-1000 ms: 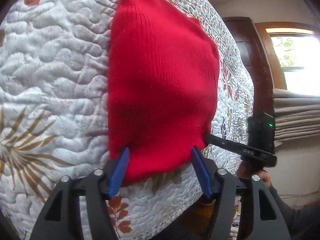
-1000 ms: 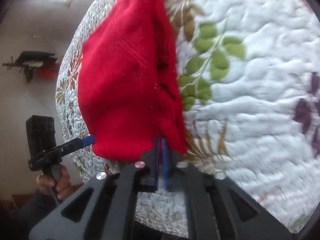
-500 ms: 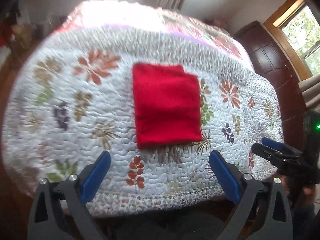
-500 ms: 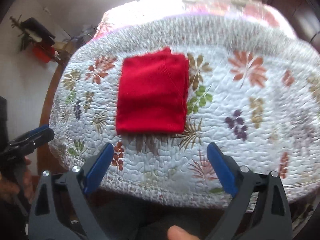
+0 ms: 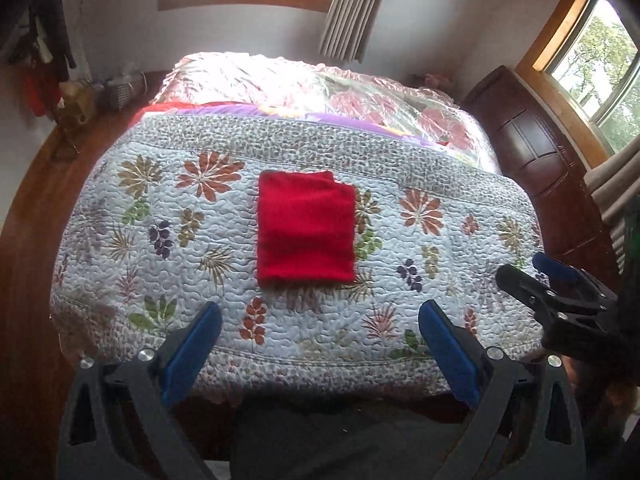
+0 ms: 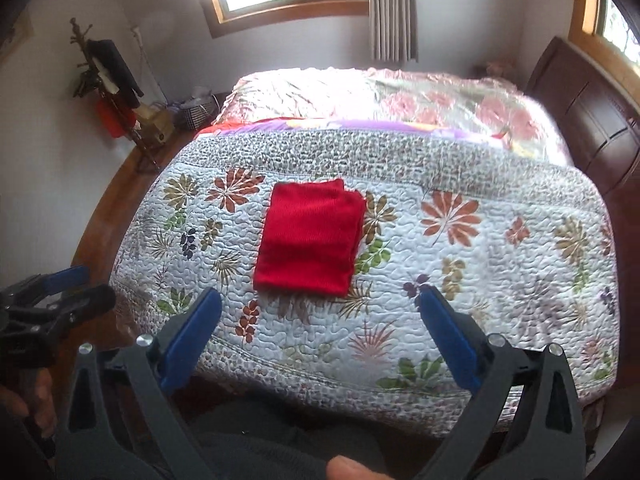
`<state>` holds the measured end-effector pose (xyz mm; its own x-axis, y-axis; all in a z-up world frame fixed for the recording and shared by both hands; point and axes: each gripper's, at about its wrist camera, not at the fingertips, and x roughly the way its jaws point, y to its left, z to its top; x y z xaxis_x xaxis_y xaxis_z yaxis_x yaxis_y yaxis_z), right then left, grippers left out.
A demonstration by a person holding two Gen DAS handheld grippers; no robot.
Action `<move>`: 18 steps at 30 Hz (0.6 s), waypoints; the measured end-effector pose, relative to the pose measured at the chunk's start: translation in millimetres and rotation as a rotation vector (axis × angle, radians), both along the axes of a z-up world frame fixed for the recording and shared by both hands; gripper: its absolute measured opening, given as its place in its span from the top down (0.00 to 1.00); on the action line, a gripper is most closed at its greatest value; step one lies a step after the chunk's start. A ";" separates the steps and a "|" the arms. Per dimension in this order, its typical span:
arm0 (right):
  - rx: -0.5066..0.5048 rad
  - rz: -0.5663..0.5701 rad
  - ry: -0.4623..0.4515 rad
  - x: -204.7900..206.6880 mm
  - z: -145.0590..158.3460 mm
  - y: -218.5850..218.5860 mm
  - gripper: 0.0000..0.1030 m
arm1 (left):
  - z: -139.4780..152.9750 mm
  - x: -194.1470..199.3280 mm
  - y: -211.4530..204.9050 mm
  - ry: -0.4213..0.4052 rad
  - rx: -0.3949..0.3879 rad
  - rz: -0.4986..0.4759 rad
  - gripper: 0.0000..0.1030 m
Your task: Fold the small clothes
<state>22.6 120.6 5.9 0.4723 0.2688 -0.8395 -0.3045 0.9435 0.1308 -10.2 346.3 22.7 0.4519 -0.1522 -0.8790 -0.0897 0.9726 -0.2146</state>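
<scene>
A folded red garment (image 5: 306,227) lies mid-quilt (image 5: 120,280), nearer the bed's front edge; left gripper (image 5: 320,350) and right gripper (image 6: 320,344) hover clear, jaws apart; loose right-side layers may spring open if nudged

Folded garment (image 5: 306,228) lies flat on quilt (image 5: 440,280), midway across, well back from its near edge. Behind quilt's far edge: bedding (image 5: 320,88). Headboard (image 5: 532,148) along bed's right.
</scene>
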 end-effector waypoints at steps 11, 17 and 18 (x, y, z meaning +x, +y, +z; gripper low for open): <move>-0.026 -0.065 -0.047 -26.9 26.9 12.0 0.04 | 21.3 -26.4 0.3 -0.014 -0.034 -0.044 0.04; -0.035 -0.099 -0.050 -33.5 31.6 27.0 0.03 | 20.9 -24.4 19.3 -0.020 -0.047 -0.040 0.04; -0.036 -0.106 -0.051 -35.5 32.3 30.9 0.03 | 20.2 -23.6 22.9 -0.020 -0.052 -0.039 0.04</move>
